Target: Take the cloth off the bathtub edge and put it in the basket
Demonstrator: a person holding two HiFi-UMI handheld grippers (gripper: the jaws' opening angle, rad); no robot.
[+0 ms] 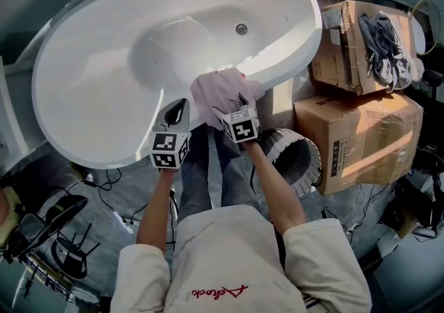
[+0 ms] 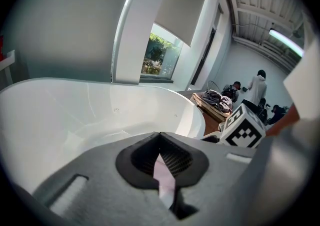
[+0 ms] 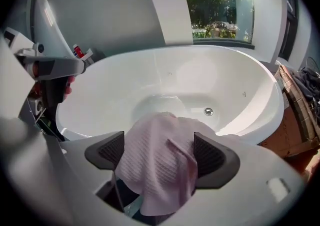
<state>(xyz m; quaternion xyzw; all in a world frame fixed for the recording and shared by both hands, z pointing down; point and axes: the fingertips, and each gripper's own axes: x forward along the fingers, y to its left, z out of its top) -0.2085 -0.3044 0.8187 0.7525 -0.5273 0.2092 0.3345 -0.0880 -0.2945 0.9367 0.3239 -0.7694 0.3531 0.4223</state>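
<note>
Cloth (image 1: 218, 96): bathtub (image 1: 97, 152) edge | basket (image 1: 286, 139): floor | box (image 1: 340, 34): grey clothes (image 1: 381, 44)

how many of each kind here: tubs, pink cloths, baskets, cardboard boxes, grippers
bathtub: 1
pink cloth: 1
basket: 1
cardboard boxes: 2
grippers (left gripper, right gripper): 2
total: 7

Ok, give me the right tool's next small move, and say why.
Probably close the right tool on the cloth. Its jaws stand wide open, with the cloth, draped over the tub edge, between the pads but not pinched. A grip must come before any lift toward the basket.
</note>
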